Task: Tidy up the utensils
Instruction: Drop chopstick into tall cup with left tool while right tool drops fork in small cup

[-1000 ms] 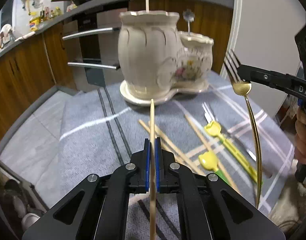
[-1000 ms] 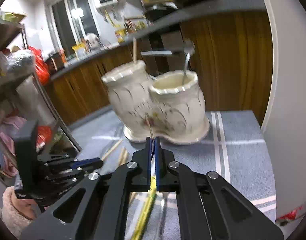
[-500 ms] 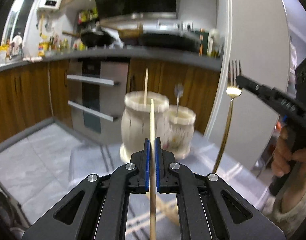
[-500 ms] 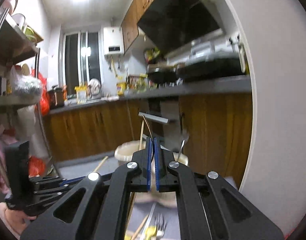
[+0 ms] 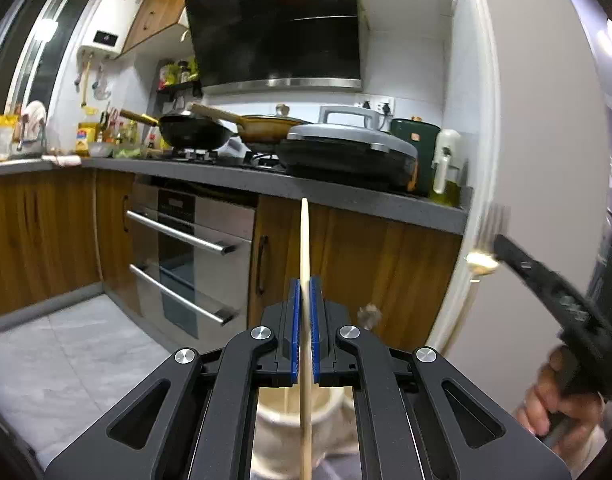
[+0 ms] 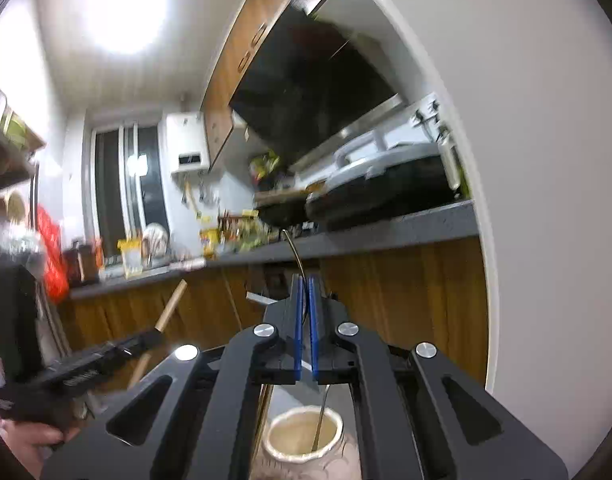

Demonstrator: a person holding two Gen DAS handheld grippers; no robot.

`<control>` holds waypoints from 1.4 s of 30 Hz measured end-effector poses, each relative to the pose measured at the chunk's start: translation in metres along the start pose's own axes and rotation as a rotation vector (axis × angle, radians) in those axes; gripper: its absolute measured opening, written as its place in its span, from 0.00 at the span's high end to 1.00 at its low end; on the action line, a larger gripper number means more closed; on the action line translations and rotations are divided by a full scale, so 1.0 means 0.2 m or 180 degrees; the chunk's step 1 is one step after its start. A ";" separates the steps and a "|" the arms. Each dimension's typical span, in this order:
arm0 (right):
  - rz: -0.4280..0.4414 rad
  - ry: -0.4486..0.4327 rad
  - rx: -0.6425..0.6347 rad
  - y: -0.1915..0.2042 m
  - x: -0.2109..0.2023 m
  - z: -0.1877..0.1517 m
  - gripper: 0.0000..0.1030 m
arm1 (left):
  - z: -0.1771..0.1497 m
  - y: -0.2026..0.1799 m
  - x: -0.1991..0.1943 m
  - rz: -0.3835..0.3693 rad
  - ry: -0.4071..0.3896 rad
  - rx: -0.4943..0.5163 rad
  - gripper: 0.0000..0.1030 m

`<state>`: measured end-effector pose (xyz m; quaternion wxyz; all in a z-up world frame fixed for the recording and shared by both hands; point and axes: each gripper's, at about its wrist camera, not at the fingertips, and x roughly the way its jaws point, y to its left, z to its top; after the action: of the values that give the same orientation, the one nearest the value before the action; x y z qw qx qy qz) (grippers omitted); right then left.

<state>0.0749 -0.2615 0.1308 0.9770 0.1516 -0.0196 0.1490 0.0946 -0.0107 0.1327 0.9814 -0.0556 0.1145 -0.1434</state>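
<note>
My left gripper point(image 5: 305, 292) is shut on a wooden chopstick point(image 5: 304, 240) that stands upright between its blue pads. Under it, between the gripper's arms, shows the cream ceramic holder point(image 5: 330, 404). At the right of the left wrist view, my right gripper point(image 5: 500, 242) is shut on a gold fork point(image 5: 482, 264), tines up and blurred. In the right wrist view, the right gripper point(image 6: 305, 284) pinches the fork's thin curved handle point(image 6: 294, 248) above the holder's smaller pot point(image 6: 282, 432), which has a utensil standing in it. The left gripper point(image 6: 152, 336) with its chopstick point(image 6: 170, 308) is at the left.
Behind are a dark kitchen counter point(image 5: 346, 192) with pans, an oven point(image 5: 186, 248) and wooden cabinets. A white wall point(image 5: 546, 200) rises close on the right. A person's hand point(image 5: 546, 412) holds the right gripper's grip.
Both grippers have risen and tipped up toward level, each still holding its utensil. The table and its loose utensils have dropped out of view, and the holder now lies below the grippers.
</note>
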 end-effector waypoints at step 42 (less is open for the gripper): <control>-0.0321 0.0716 -0.0196 -0.09 0.28 -0.35 0.97 | -0.37 0.07 0.08 0.0460 0.0206 0.0054 0.95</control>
<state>0.1338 -0.2415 0.0630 0.9834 0.1047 0.0931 0.1151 0.0959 -0.0082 0.0554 0.9855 -0.0343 0.1487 -0.0748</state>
